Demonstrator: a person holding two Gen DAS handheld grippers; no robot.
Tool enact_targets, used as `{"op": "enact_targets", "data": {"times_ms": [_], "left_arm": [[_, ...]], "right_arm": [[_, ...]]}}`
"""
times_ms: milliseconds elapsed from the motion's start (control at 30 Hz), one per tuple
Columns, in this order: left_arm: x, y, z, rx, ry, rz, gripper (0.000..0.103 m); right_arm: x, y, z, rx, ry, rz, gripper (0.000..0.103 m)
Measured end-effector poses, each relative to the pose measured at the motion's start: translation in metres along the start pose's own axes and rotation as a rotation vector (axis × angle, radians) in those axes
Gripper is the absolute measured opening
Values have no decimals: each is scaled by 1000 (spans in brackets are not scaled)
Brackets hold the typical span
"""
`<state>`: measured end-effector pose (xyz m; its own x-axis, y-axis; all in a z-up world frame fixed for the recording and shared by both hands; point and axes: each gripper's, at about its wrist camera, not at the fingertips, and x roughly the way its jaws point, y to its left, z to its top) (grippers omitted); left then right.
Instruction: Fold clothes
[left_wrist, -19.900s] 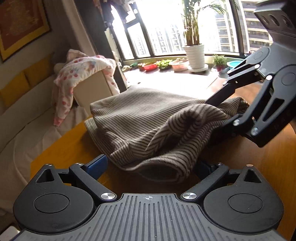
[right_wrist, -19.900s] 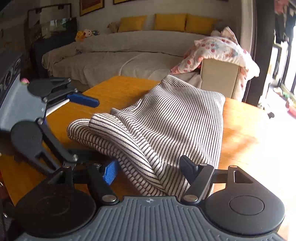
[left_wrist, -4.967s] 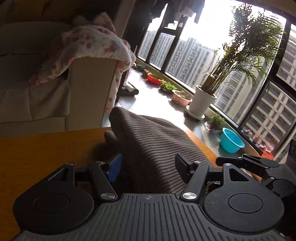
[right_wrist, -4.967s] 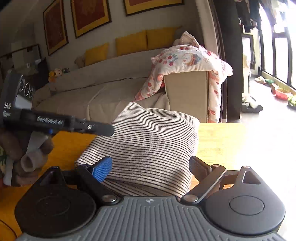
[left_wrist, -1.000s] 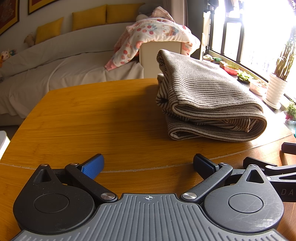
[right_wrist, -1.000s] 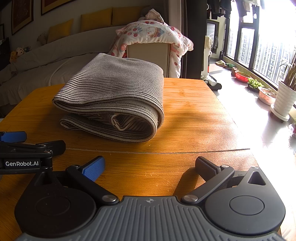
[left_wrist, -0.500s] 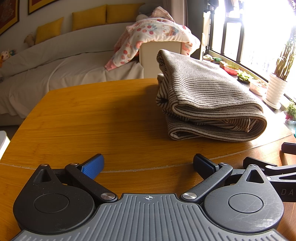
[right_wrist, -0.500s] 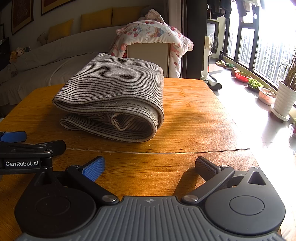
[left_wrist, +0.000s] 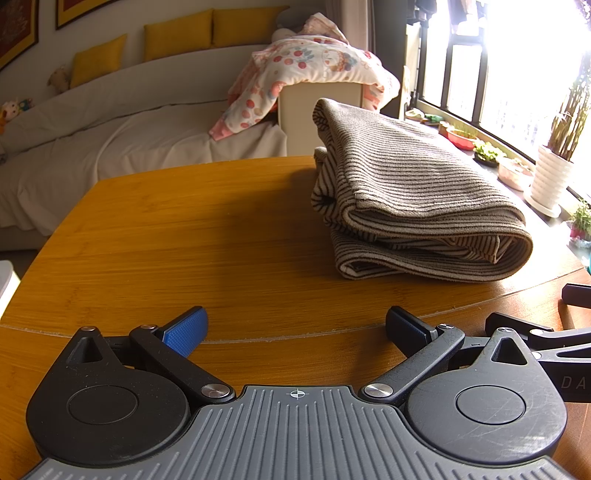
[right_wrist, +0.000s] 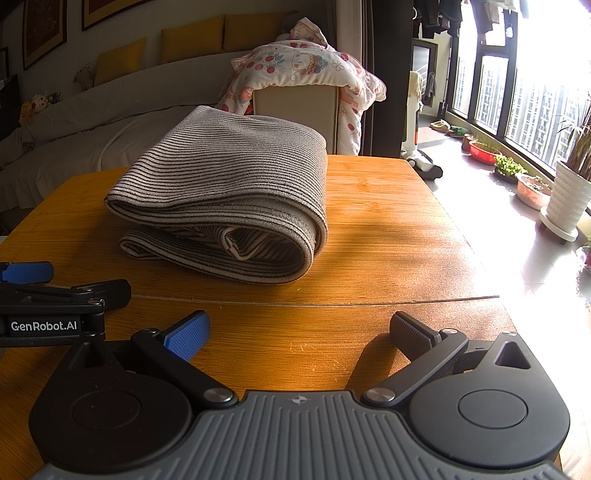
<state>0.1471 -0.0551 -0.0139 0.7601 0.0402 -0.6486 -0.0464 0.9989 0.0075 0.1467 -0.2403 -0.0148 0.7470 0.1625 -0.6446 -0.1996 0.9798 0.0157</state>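
Wooden table carries the folded striped garment, lying mid-table, touching neither tool. Left gripper and right gripper both sit near the table's front edge, jaws spread wide, empty. "GenRobot.AI" label reads on the left gripper's side in the right wrist view.

Soft ribbed striped knit garment, smooth satin-sheen wooden table, matt black plastic jaws
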Motion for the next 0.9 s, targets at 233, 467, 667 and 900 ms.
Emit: {"op": "enact_targets", "data": {"times_ms": [233,467,667,900], "left_arm": [[0,0,0,0,0,0,103],[0,0,0,4,0,-5,103],[-3,3,1,28,38,-45,103],[-16,19,-4,-40,16,-83,103]], "right_arm": [[0,0,0,0,0,0,103],[-1,0,0,0,0,0,103],[0,0,0,1,0,-1,103],[-3,6,0,-8,4,1,103]]}}
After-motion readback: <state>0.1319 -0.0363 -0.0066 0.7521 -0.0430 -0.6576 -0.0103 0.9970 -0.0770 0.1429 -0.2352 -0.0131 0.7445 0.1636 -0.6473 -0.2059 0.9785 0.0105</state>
